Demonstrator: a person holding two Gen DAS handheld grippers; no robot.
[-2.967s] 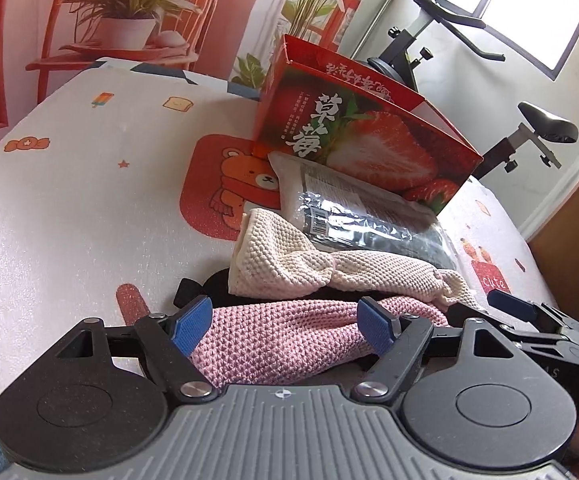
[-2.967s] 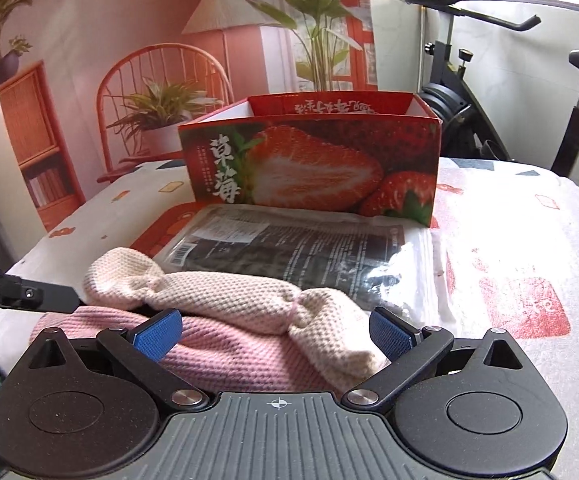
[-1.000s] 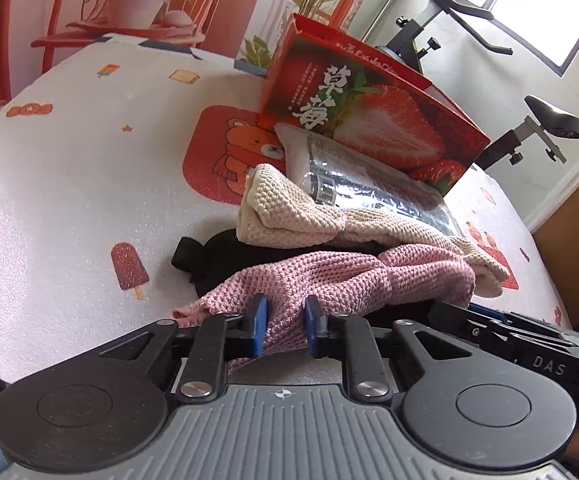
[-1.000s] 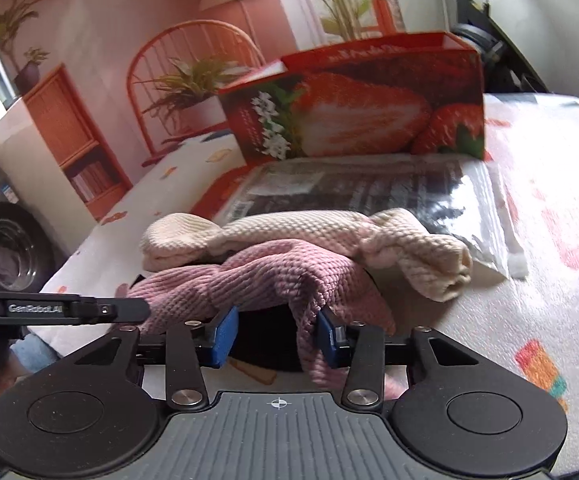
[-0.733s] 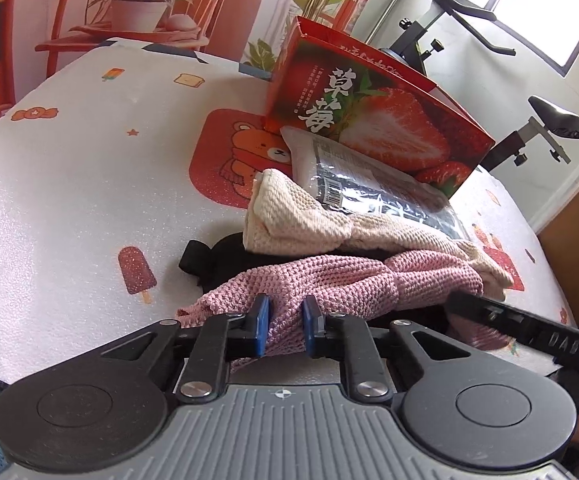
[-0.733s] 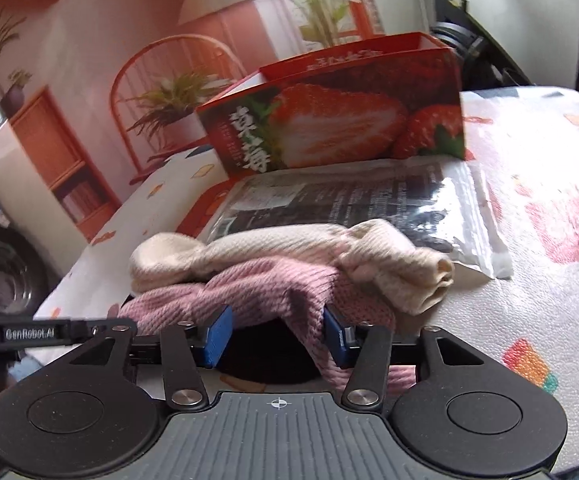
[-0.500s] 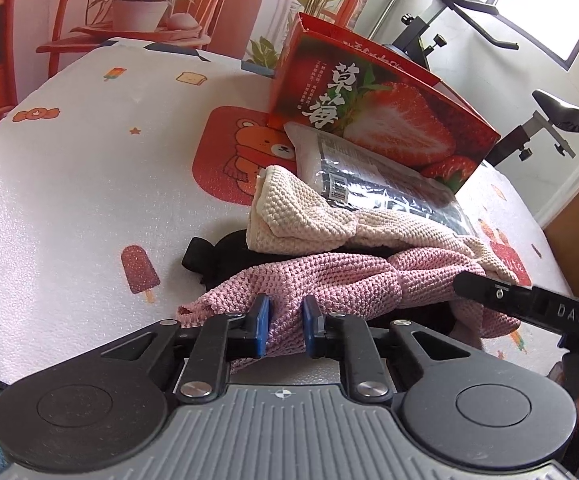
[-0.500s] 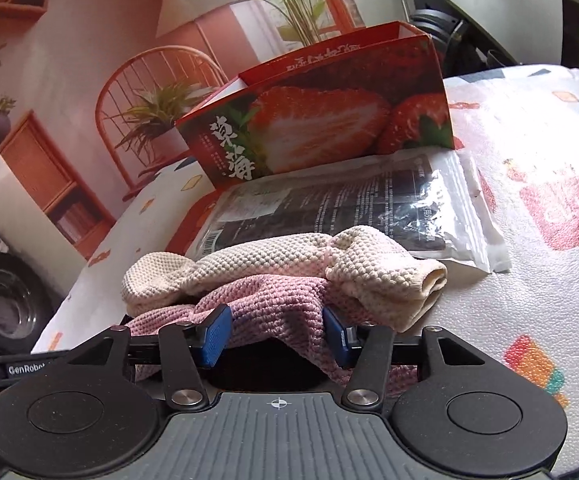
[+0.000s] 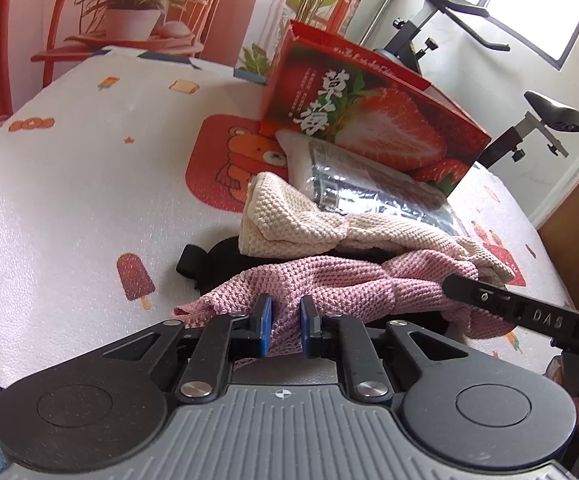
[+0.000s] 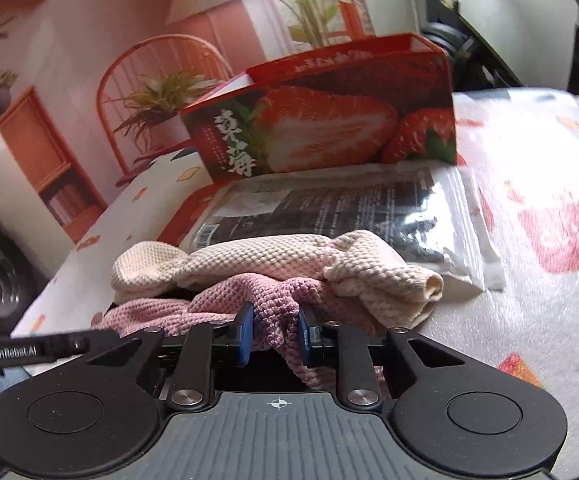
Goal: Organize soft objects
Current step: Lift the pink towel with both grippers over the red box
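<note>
the table (image 9: 69, 184) with its white cartoon-printed cover filled both views, but only the left wrist view took in the bear print (image 9: 225, 168) at 11 o'clock of the cloth pile and the black strap (image 9: 193, 260) poking out under the pile at 9 o'clock. only the right wrist view looked over the rim of the strawberry box (image 10: 329, 128); what was inside could not be told. the box stood open-topped at 12 o'clock, the plastic bag (image 10: 349, 216) lying flat against its front. the cream cloth (image 10: 273, 260) lay across the bag's near edge, the pink cloth (image 9: 349, 284) just below it, touching. the left gripper (image 9: 283, 326) pinched the pink cloth's left end; the right gripper (image 10: 275, 334), jaws just closing, pinched its right end.
</note>
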